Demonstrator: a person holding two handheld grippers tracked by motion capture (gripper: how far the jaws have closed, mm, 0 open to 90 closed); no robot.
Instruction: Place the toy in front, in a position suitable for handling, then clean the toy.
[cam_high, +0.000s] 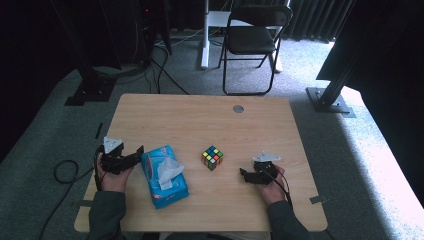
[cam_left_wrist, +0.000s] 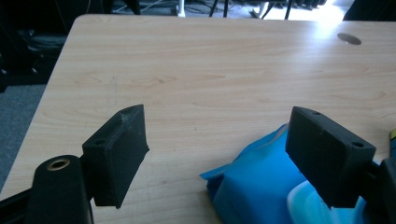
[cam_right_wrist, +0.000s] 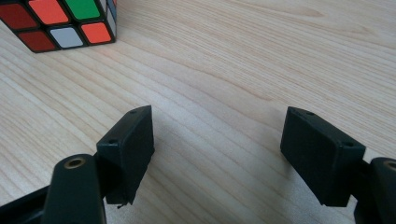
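1. The left gripper (cam_high: 134, 154) sits at the lower left of the high view, held in a hand (cam_high: 114, 177) at the table's left edge; its jaws point right, toward a blue tissue pack (cam_high: 164, 176) just beside them.
2. In the left gripper view that gripper (cam_left_wrist: 215, 154) has its jaws spread wide with nothing between them except bare wood and, at the lower right of the frame, a corner of the blue pack (cam_left_wrist: 254, 186) lying partly behind the right-hand jaw.
3. A white tissue (cam_high: 169, 169) sticks up from the top of the pack in the high view.
4. The right gripper (cam_high: 244, 174) is at the lower right of the high view, jaws pointing left toward a Rubik's cube (cam_high: 212, 157) near them but apart.
5. In the right gripper view the gripper (cam_right_wrist: 217, 154) is wide open and holds nothing; the cube (cam_right_wrist: 60, 23) stands in the upper left corner of the frame, clear of the jaws.
6. The wooden table (cam_high: 200, 115) carries the pack left of centre and the cube at centre, well apart.
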